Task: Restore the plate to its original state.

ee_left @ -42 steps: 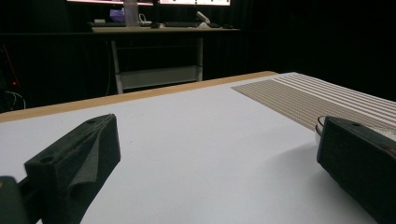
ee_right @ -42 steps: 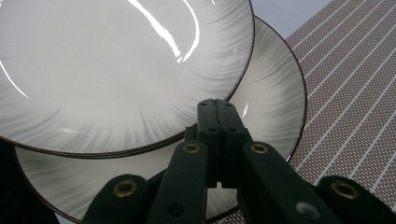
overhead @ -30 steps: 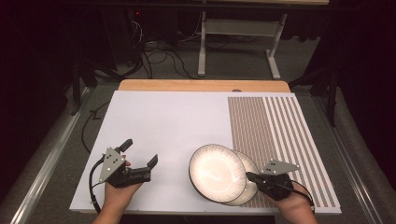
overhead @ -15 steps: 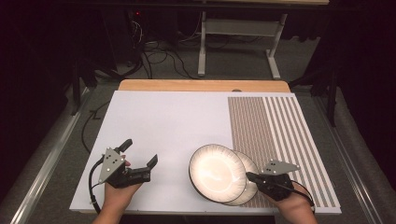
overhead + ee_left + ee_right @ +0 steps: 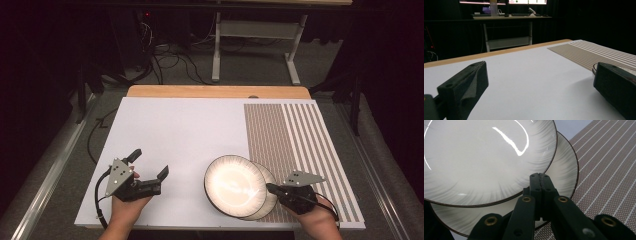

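A white surface (image 5: pixel 185 135) with a wooden strip along its far edge carries a brown-and-white striped mat (image 5: pixel 295 145) on its right side. Two grey-rimmed plates (image 5: pixel 235 186) lie overlapped near the front edge, the upper plate (image 5: pixel 486 157) shifted left over the lower plate (image 5: pixel 566 170), which partly rests on the mat. The right hand-held gripper (image 5: pixel 272 188) has its jaws fully closed, tips above the lower plate's rim just beside the upper plate; whether they touch it I cannot tell. The left hand-held gripper (image 5: pixel 150 165) rests at the front left, jaws wide apart and holding nothing. Beyond the surface are a dark room, a grey carpeted floor (image 5: pixel 250 75), tangled cables (image 5: pixel 170 55) and a white desk frame (image 5: pixel 255 35)
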A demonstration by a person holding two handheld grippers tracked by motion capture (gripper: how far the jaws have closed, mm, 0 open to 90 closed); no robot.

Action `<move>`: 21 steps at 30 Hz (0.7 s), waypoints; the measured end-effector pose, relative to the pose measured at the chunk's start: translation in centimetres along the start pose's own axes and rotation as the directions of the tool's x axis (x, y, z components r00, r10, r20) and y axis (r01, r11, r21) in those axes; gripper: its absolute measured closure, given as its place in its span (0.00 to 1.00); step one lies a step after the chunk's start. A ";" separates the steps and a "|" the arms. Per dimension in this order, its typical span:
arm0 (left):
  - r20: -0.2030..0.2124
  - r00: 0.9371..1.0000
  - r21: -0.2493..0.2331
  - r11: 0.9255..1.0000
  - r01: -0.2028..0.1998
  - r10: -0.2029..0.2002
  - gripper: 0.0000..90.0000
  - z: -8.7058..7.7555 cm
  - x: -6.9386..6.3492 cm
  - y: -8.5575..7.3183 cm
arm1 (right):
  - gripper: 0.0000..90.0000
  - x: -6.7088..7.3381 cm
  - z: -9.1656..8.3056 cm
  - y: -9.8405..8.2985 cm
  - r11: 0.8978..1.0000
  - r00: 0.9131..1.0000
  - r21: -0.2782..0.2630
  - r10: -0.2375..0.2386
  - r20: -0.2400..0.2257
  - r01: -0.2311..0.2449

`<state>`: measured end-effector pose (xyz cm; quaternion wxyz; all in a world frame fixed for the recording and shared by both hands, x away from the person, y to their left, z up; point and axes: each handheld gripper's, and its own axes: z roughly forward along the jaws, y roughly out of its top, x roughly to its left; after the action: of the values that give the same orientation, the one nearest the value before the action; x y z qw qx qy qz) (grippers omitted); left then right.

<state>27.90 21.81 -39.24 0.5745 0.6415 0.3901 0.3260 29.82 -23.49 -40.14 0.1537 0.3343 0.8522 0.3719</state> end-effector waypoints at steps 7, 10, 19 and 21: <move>0.001 1.000 0.003 1.000 -0.004 0.004 0.01 0.0 0.0 0.0 | 1.00 -0.2 -0.2 0.0 1.000 1.000 -0.005 0.002 0.004 -0.002; 0.001 1.000 0.002 1.000 -0.004 0.004 0.01 0.0 0.0 0.0 | 1.00 -0.2 -0.3 0.0 1.000 1.000 -0.004 0.002 0.004 -0.002; 0.003 1.000 0.003 1.000 -0.005 0.005 0.01 0.0 0.0 0.0 | 1.00 -1.0 -0.9 -0.2 0.999 0.999 -0.022 0.031 0.024 -0.030; 0.003 1.000 0.004 1.000 -0.005 0.005 0.01 0.0 0.0 0.0 | 1.00 -1.1 -1.1 -0.3 0.999 0.999 -0.023 0.035 0.031 -0.035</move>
<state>27.93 21.78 -39.26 0.5731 0.6441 0.3882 0.3256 29.96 -25.02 -39.63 0.1642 0.3531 0.8395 0.3790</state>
